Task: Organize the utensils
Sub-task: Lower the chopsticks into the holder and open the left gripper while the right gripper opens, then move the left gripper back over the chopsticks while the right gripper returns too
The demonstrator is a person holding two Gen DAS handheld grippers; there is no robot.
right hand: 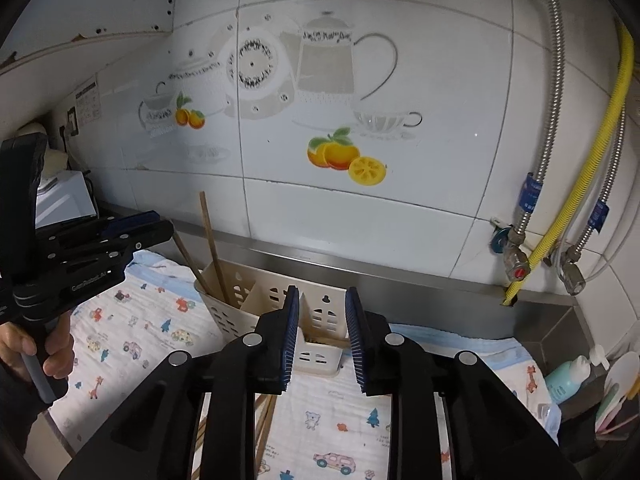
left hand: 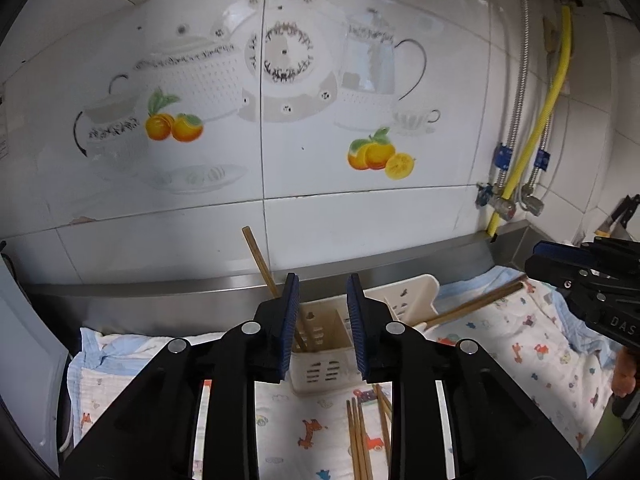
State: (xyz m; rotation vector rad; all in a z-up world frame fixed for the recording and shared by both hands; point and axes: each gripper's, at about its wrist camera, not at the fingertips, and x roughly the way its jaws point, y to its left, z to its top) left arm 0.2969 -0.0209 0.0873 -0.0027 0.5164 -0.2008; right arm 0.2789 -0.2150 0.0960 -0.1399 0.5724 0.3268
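Observation:
A cream plastic utensil holder (left hand: 320, 372) with several compartments stands on a cartoon-print cloth (left hand: 520, 352) by the wall. My left gripper (left hand: 323, 320) hovers just in front of it, open, with nothing pressed between its blue pads. One wooden chopstick (left hand: 258, 258) stands tilted in the left compartment, and two more (left hand: 474, 306) lean out to the right. Loose chopsticks (left hand: 360, 436) lie on the cloth below. My right gripper (right hand: 322, 332) is open too, over the holder (right hand: 276, 300). Each gripper appears in the other's view: the right gripper (left hand: 534, 259) and the left gripper (right hand: 162, 225).
A steel upstand (left hand: 160, 292) runs along the tiled wall behind the holder. A yellow hose (right hand: 592, 152), braided hoses and valves (right hand: 516, 264) hang at the right. A teal bottle (right hand: 568, 376) and cups fill the right corner. A white appliance (right hand: 60, 200) stands at the left. A hand (right hand: 56, 344) grips the left handle.

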